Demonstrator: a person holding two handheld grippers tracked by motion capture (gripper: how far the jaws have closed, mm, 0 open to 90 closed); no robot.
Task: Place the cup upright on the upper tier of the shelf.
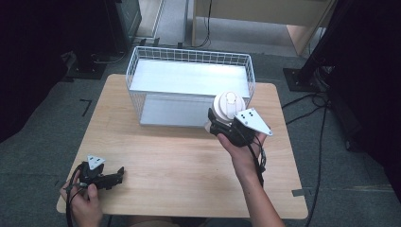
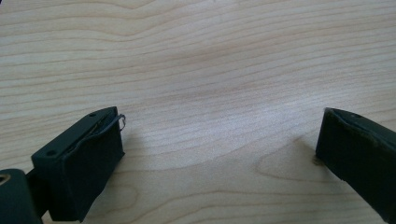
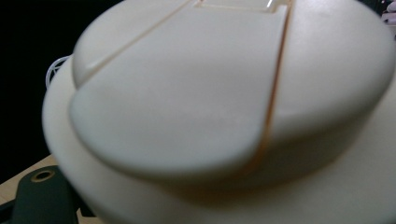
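A cream round container with a flip-top lid (image 1: 229, 105) is held up just outside the front right corner of the white wire basket (image 1: 190, 51). My right gripper (image 1: 218, 122) is shut on it from below and behind, grey plate on top. The right gripper view has the container's lid (image 3: 196, 93) very close, with one black jaw at the bottom left. My left gripper (image 1: 120, 174) rests low at the table's front left, open, nothing between its fingers. In the left gripper view, the left gripper (image 2: 219, 149) has its jaws wide apart over bare wood.
The wooden table (image 1: 179, 165) has the wire basket standing at its back middle, with a white floor inside. Dark stands and cables lie on the grey floor around the table, and a wooden desk stands behind.
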